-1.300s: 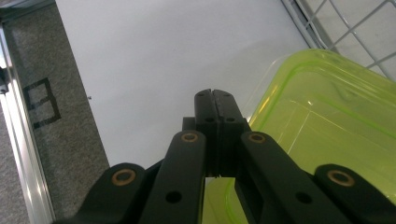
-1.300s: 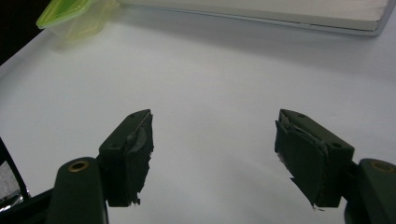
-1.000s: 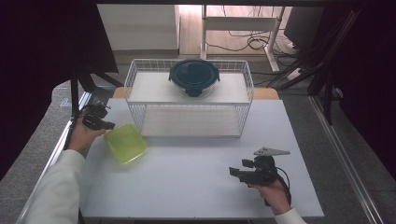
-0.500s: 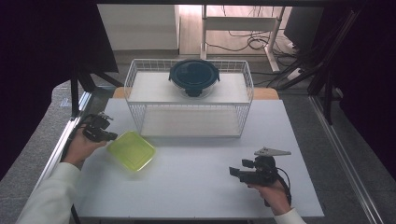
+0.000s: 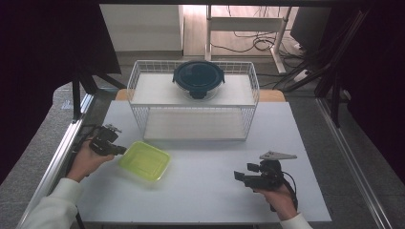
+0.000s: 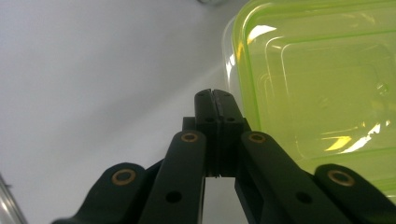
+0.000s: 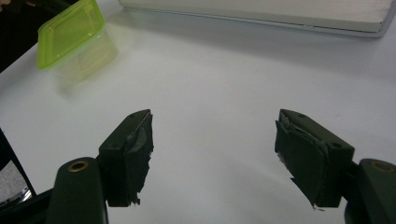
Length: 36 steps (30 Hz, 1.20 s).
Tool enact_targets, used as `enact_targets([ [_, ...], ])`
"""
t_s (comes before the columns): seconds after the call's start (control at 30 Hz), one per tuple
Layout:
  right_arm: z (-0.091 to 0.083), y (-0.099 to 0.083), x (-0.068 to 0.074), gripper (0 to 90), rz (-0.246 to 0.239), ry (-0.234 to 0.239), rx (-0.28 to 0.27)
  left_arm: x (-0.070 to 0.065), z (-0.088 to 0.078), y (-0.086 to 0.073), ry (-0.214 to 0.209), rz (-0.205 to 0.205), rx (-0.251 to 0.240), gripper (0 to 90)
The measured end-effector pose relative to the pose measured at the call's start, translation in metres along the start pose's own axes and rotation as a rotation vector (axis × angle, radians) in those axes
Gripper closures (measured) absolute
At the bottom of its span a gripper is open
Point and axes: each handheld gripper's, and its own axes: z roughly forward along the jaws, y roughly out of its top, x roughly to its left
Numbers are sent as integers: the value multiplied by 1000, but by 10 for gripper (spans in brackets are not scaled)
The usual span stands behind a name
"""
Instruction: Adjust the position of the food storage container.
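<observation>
At about eight o'clock on the white table (image 5: 205,191), the left gripper (image 5: 119,150) has its fingers pressed fully together on the near-left rim of a lime-green plastic container (image 5: 144,160). Along that gripper's own fingers (image 6: 205,112), the two black tips meet with no gap, and the container (image 6: 322,88) fills the space at two o'clock from them, its clear-edged rim right against the tips. Whether a thin lip of the rim is pinched between them I cannot tell, though the container sits tilted in the right gripper view, its lid side leaning toward the middle of the table.

The right gripper (image 5: 237,176) rests low at roughly five o'clock on the table, held in a hand (image 5: 278,199) and pointing toward nine o'clock. Its fingers (image 7: 133,149) stand well apart with bare tabletop between them and nothing held; the green container (image 7: 70,35) lies far off at eleven o'clock from them.

Toward twelve o'clock stands a white wire rack (image 5: 193,102) with two white shelves. On its upper shelf sits a round dark blue lidded bowl (image 5: 198,78), well apart from both grippers.
</observation>
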Motion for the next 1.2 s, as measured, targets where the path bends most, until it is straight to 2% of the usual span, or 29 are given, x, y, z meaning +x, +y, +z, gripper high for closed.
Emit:
enact_targets([
  [0.13,0,0,1,275,-2,0,-1,-9,1,-4,-41,-5,-6,900],
  [0.33,0,0,2,275,-2,0,0,-24,4,-9,-77,-11,-2,900],
  [0.43,0,0,2,275,-6,-1,0,-34,5,-11,-91,12,4,900],
  [0.63,0,0,2,275,-6,0,1,-52,10,-14,-136,31,2,900],
  [0.73,0,1,2,275,-5,1,-2,-61,12,-14,-172,39,5,900],
  [0.93,-1,1,2,275,2,7,-1,-78,14,-12,-184,77,10,900],
  [1.0,-1,1,3,275,4,22,-2,-83,15,-11,-188,81,11,900],
  [1.2,-1,1,4,274,2,20,-1,-98,21,-5,-217,90,-10,900],
])
